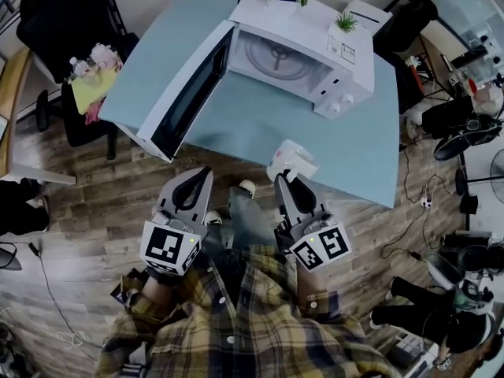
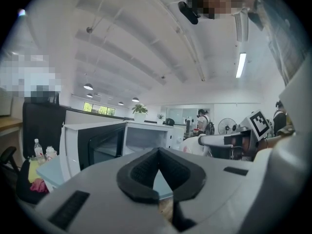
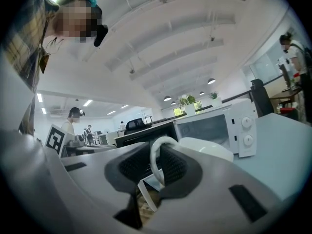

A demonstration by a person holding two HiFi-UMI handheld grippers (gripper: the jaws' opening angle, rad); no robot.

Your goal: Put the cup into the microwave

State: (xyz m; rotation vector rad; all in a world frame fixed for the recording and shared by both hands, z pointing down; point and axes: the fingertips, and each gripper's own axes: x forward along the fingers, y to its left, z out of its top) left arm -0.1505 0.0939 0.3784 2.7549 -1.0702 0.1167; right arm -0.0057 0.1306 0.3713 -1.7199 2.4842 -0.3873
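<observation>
- No words, brands or numbers can be read.
- Letterless black-and-white square markers (image 1: 168, 246): on the left gripper (image 1: 201, 173) at 7 o'clock and the right gripper (image 1: 283, 178) at 5 o'clock.
- The label (image 1: 347, 52) on the microwave (image 1: 311, 30) at 1 o'clock is too small to read.

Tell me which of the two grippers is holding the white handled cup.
The right gripper: its jaws clamp the white handled cup by its handle. The left gripper is shut on nothing.

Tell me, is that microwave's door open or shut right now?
Open. The microwave door is swung wide to the left in the head view, baring the glass turntable inside.
</observation>
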